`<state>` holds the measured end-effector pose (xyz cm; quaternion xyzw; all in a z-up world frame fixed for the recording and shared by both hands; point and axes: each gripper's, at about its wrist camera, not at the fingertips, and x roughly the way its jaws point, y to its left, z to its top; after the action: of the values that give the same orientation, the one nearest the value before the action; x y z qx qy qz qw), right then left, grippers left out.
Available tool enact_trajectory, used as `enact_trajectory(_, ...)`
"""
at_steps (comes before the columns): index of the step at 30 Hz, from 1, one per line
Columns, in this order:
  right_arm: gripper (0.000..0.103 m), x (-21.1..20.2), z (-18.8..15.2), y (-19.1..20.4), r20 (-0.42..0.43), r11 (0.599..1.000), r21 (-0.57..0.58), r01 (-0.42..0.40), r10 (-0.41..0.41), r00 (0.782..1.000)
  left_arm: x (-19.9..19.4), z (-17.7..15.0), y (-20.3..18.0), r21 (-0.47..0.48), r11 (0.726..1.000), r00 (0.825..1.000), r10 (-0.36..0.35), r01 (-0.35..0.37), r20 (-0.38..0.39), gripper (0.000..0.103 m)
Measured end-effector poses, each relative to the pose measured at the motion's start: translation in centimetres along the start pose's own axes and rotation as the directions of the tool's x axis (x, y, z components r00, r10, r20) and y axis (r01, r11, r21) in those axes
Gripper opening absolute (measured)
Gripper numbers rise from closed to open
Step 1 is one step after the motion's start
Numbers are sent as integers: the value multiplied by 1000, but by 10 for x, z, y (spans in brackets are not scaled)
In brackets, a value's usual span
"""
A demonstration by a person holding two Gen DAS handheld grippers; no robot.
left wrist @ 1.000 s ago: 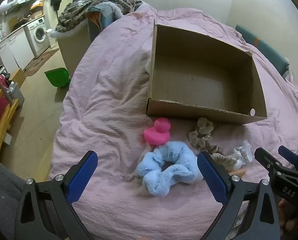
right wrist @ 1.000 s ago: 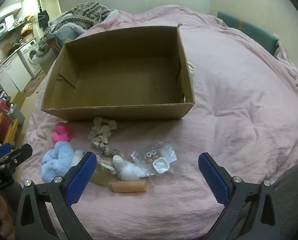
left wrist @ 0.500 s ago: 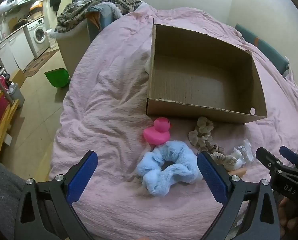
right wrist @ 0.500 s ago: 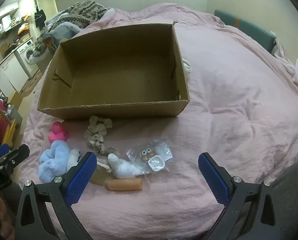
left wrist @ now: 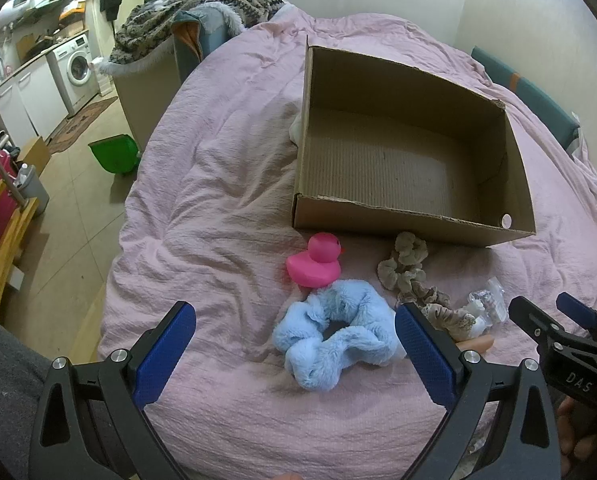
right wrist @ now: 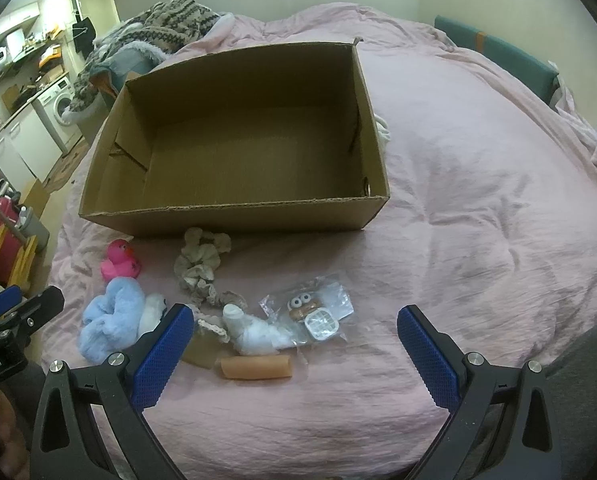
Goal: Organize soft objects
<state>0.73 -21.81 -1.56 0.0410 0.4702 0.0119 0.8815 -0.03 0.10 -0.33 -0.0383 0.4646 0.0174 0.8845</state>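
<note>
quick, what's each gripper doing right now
Left gripper: open, holding nothing, above the fluffy light-blue scrunchie.
Right gripper: open, holding nothing.

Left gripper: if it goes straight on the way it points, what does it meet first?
Most likely the blue fluffy scrunchie, lying on the pink bedspread between the fingers of the open left gripper. The pink rubber duck sits just beyond. Depth is unclear in the fisheye view.

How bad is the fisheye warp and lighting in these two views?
Left wrist: strong barrel warp, dark vignette corners, cardboard box edges bowed, blue scrunchie sharp. Right wrist: same warp, dim even light, soft shadow inside the box, plastic packet slightly glary.
</note>
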Motion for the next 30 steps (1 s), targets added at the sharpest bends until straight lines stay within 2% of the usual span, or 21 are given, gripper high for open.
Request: enact_trajectory(30,103,5,-3,4,-25,1000,1,-31,31,999,3,-2,2,-1,1000,1000,0,0,-14,100)
